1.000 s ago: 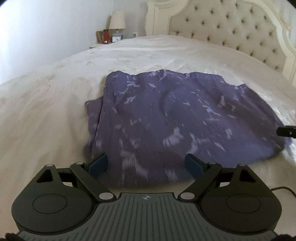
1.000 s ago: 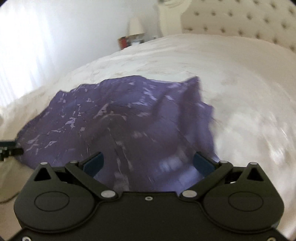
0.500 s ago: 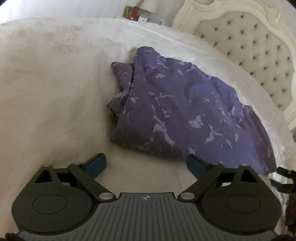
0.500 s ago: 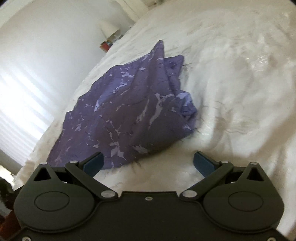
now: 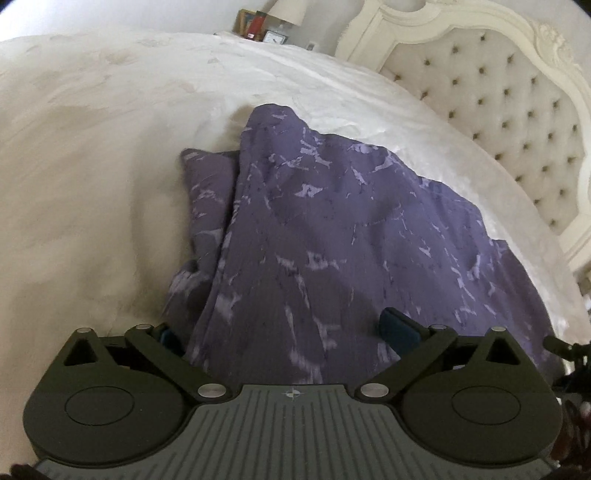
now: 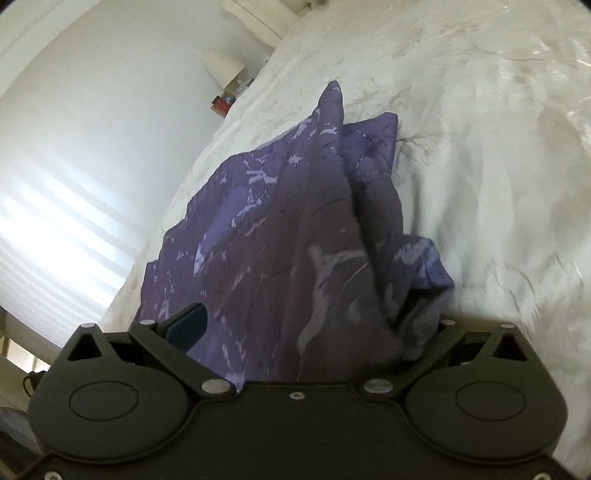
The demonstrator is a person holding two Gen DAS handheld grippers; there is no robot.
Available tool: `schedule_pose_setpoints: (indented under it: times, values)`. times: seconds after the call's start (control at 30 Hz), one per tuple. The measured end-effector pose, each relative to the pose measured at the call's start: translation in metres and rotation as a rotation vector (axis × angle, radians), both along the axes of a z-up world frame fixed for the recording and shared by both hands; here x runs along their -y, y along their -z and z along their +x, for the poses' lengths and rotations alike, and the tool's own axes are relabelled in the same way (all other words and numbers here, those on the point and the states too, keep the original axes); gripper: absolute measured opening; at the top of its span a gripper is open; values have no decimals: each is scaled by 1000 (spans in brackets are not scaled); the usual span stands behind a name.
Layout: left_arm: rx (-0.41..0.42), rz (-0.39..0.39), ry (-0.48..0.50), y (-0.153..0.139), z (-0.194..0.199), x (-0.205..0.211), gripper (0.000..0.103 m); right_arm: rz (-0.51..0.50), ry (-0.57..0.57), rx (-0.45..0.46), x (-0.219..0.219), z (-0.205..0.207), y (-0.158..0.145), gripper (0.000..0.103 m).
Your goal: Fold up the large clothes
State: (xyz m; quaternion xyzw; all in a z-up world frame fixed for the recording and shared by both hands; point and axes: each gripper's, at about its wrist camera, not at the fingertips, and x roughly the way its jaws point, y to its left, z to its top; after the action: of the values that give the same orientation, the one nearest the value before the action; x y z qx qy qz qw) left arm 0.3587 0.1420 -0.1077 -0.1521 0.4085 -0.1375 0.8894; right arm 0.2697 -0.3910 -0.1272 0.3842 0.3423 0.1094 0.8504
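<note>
A purple garment with pale marbled streaks (image 5: 332, 229) lies partly folded on the white bedspread (image 5: 92, 166). My left gripper (image 5: 284, 332) is open, its blue pads spread wide over the garment's near edge, with cloth lying between them. In the right wrist view the same garment (image 6: 280, 229) fills the middle. My right gripper (image 6: 314, 325) is open too, its fingers straddling the near end of the cloth. The right finger is hidden under a bunched fold (image 6: 421, 280).
A tufted cream headboard (image 5: 498, 122) stands at the back right. A nightstand with a lamp (image 5: 284, 11), a clock and frames sits beyond the bed's far corner. A bright wall (image 6: 74, 184) runs along the bed's other side.
Both grippers have come forward onto the garment. Half a second ago they hovered short of its edge over bare bedspread; now cloth lies between the fingers of each.
</note>
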Motion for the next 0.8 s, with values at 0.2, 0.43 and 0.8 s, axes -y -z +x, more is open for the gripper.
schedule_pose_setpoints:
  times: [0.2,0.43,0.8]
  values:
    - [-30,-36,-47,-2,13,2,102,37,6,32,2,15,6,103]
    - [-45,-127,-96,-15,7,-6,32,-11,-7,-25,0,16,0,56]
    - [-52,-169,-23,-54,-45,-16,28,-50,-32,-75,-9,-31,-38,44]
